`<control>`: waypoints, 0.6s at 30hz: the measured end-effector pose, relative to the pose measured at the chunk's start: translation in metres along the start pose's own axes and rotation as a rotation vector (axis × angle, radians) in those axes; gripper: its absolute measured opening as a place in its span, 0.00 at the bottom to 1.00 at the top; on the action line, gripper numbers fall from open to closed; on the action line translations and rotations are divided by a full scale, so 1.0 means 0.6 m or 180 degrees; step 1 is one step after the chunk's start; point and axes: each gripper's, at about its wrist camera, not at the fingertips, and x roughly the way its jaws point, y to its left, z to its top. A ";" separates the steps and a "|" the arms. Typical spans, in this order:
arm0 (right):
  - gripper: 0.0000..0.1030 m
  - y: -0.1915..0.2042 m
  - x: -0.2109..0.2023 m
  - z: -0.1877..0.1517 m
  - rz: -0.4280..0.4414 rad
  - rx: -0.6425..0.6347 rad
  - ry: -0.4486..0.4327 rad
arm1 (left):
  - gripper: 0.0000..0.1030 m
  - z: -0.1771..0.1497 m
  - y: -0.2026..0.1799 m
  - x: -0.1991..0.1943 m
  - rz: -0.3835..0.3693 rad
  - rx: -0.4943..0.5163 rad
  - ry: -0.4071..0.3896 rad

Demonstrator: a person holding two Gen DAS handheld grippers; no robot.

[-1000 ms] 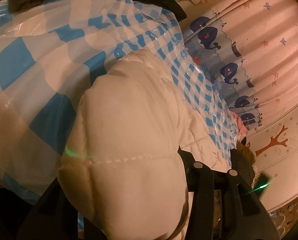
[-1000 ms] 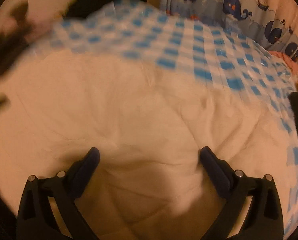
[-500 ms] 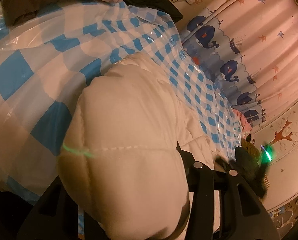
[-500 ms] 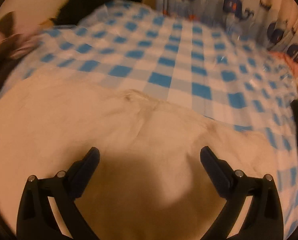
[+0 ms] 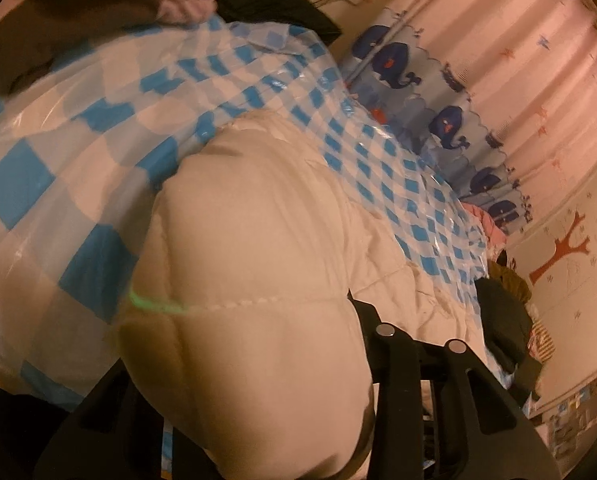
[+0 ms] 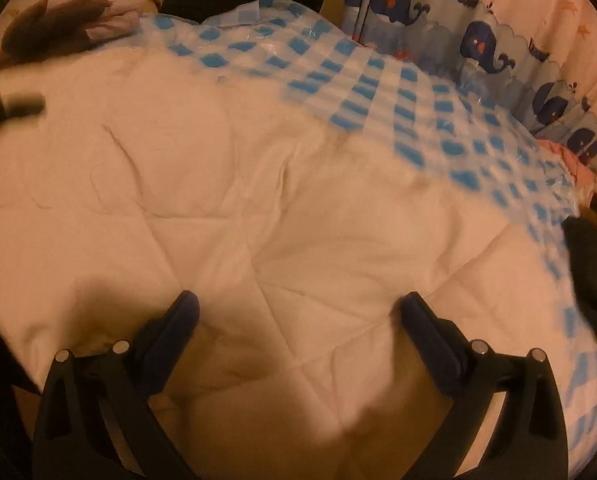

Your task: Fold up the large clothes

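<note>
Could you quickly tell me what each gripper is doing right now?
Left gripper: shut on the puffy white quilted jacket.
Right gripper: open above the jacket, holding nothing.

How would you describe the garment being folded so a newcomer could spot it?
Find the blue-and-white checked plastic sheet covering the surface beside the whale-print curtain. On it lies a cream quilted puffer jacket, stitched into padded panels. It is the only pale, puffy item; the clothes around the edges are dark or pink.
</note>
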 end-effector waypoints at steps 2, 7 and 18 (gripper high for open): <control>0.95 -0.001 -0.002 0.006 -0.0012 0.0023 0.0055 | 0.31 -0.001 -0.027 -0.009 0.0026 0.0174 -0.0062; 0.94 -0.006 -0.051 0.011 0.0044 0.0054 -0.0145 | 0.31 0.006 -0.080 -0.032 0.0072 0.0493 -0.0162; 0.94 -0.051 -0.066 0.017 0.0391 0.0411 -0.0436 | 0.31 -0.029 -0.224 -0.059 0.0271 0.1313 -0.0337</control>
